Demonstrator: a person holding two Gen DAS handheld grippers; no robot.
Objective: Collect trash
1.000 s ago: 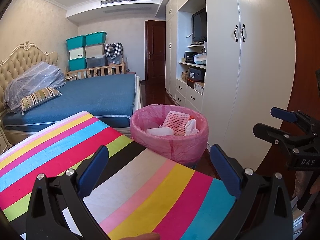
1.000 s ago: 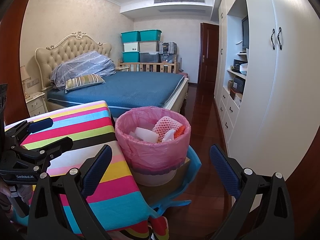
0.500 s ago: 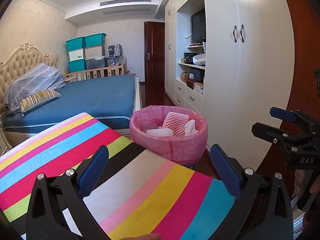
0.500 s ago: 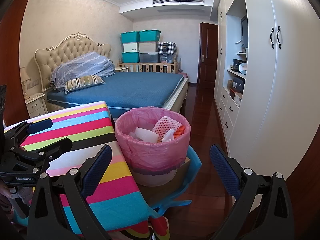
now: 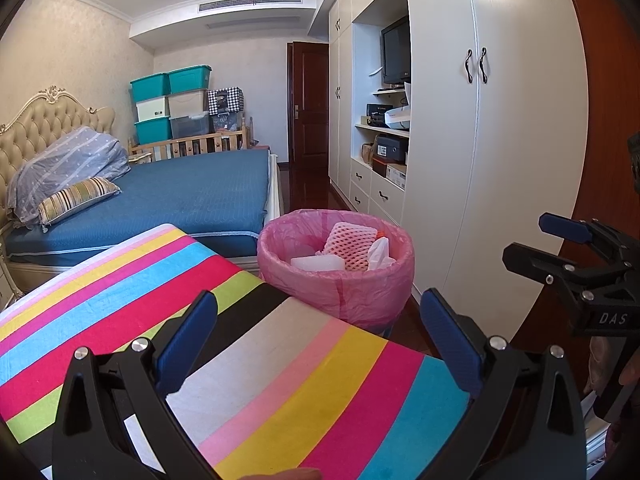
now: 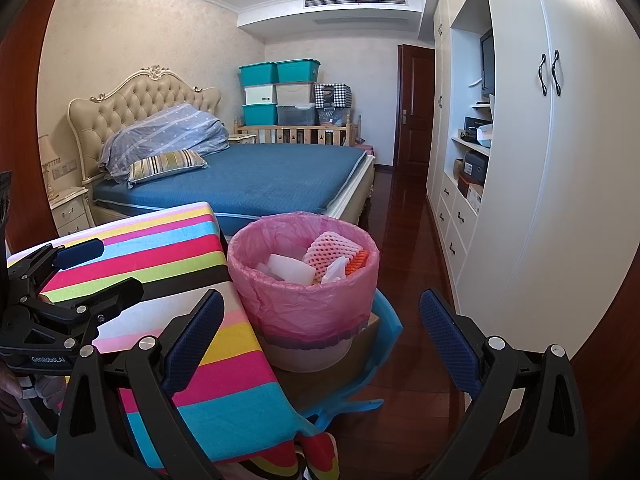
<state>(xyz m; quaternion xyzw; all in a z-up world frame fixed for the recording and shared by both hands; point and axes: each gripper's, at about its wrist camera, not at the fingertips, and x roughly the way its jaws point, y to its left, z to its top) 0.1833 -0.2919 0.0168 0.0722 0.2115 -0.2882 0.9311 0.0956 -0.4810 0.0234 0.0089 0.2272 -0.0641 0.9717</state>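
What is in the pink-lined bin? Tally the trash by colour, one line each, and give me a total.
Pink: 1, the foam net
White: 2, the plastic block and the crumpled tissue
Orange: 1, the ribbed piece
Total: 4 pieces showing in the bin; anything beneath them is hidden.

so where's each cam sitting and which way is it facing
Left wrist: on the left gripper, over the striped tablecloth, facing bin and wardrobe; right gripper at its right edge.
Right wrist: on the right gripper, facing the pink-lined bin and bed; left gripper at its left edge.
Shared: bin, tablecloth, bed, wardrobe.
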